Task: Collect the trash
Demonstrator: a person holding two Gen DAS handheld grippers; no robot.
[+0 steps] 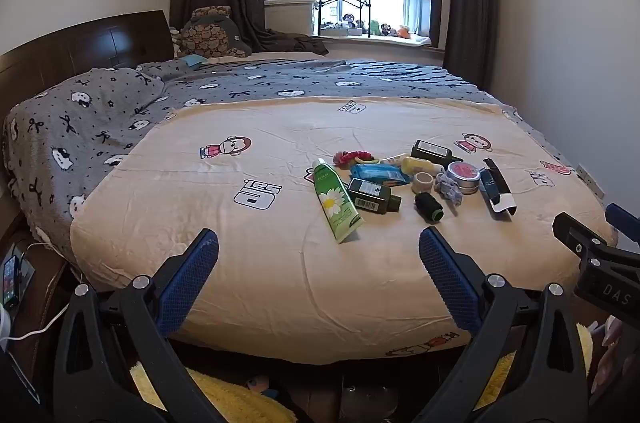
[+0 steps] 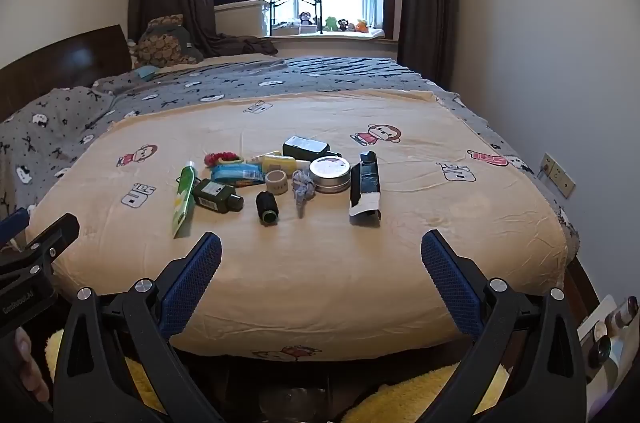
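A cluster of small items lies on the cream bedsheet (image 1: 280, 275): a green tube (image 1: 335, 200) (image 2: 183, 197), a dark green bottle (image 1: 372, 196) (image 2: 218, 196), a blue packet (image 1: 378, 175) (image 2: 238, 174), a black spool (image 1: 429, 206) (image 2: 267, 207), a round tin (image 1: 464, 176) (image 2: 330, 173), a torn black box (image 1: 497, 188) (image 2: 365, 187), a tape roll (image 1: 423, 182) (image 2: 276, 181). My left gripper (image 1: 319, 243) is open and empty, near the bed's front edge. My right gripper (image 2: 321, 243) is open and empty, also short of the items.
A grey patterned blanket (image 1: 100, 119) covers the far and left bed. A dark headboard (image 1: 80, 47) is at left, a wall (image 2: 540, 63) with a socket (image 2: 558, 175) at right. A yellow fluffy mat (image 1: 224, 399) lies below the bed's foot.
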